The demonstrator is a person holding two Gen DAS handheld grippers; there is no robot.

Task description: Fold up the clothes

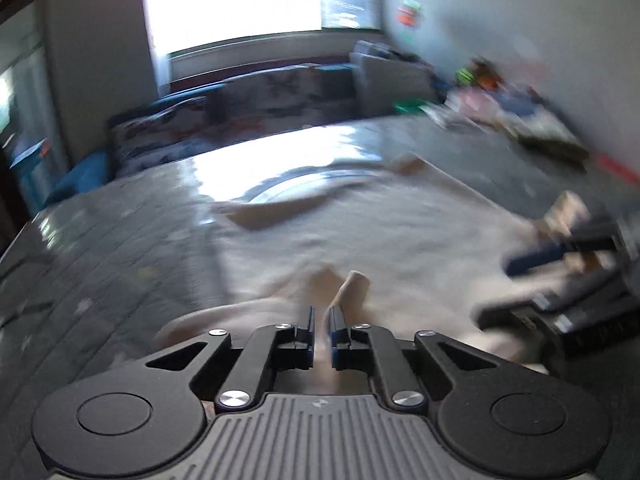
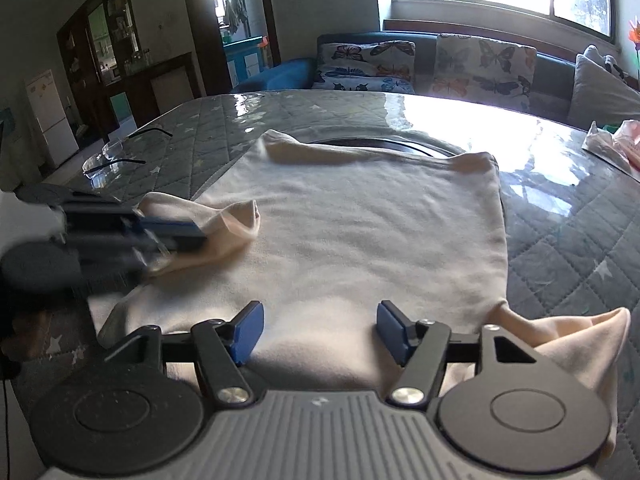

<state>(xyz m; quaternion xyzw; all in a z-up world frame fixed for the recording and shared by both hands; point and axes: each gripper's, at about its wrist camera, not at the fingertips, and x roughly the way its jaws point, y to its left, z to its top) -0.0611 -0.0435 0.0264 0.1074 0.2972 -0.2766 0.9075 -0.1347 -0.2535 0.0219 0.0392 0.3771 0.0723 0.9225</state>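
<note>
Between left tongs, pinched shirt sleeve; right tongs spread above.

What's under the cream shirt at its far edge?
A dark round rim curves out from under the cream shirt on the quilted table cover. The rest is covered, so I cannot tell what it is.

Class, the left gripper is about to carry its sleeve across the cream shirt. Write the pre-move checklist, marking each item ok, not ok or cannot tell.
1. Left gripper shut on the left sleeve: ok.
2. Right gripper open, holding nothing: ok.
3. Shirt body lying flat: ok.
4. Right sleeve folded in: not ok, it sticks out sideways.
5. Glasses clear of the shirt: ok, apart on the table.
6. Grip firm enough: cannot tell.
</note>
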